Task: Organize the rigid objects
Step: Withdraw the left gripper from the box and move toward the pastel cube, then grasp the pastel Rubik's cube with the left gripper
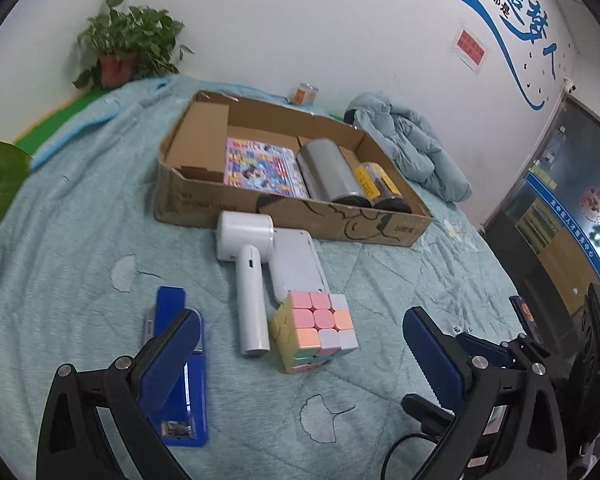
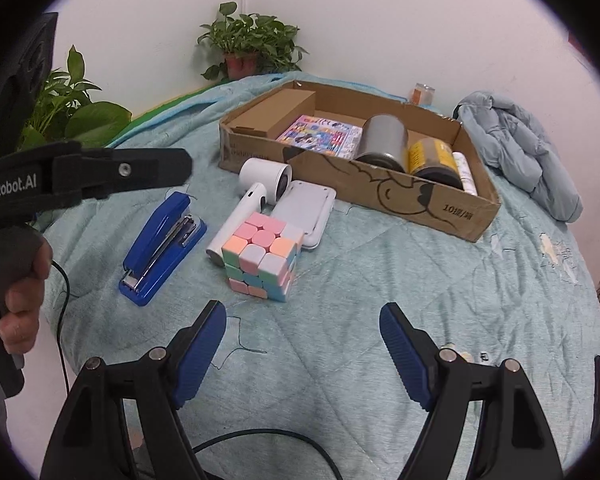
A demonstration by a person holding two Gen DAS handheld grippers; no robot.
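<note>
On the teal quilt (image 2: 380, 280), at about nine o'clock from the pastel cube (image 2: 262, 254), my blue stapler (image 2: 162, 246) lies flat with its hinge end toward me. My left gripper (image 1: 300, 356) hangs above the spread with its jaws wide apart and nothing between them — the stapler shows behind its left pad, the cube ahead in the gap. My right gripper (image 2: 302, 354) also stands parted and empty, bare quilt between its pads. Touching the cube at eleven o'clock is a white handheld fan (image 2: 246, 200), lying down, and at one o'clock a white flat device (image 2: 306, 210), the fan's head against it. Farther off at one o'clock sits the cardboard tray (image 2: 432, 204) — inside, from left to right: a folded cardboard flap, a colourful booklet (image 2: 324, 138) lying flat, a grey canister (image 2: 384, 142) on its side, a yellow-labelled jar (image 2: 434, 162) beside it, then a slim white tube (image 2: 466, 174) against the right wall.
</note>
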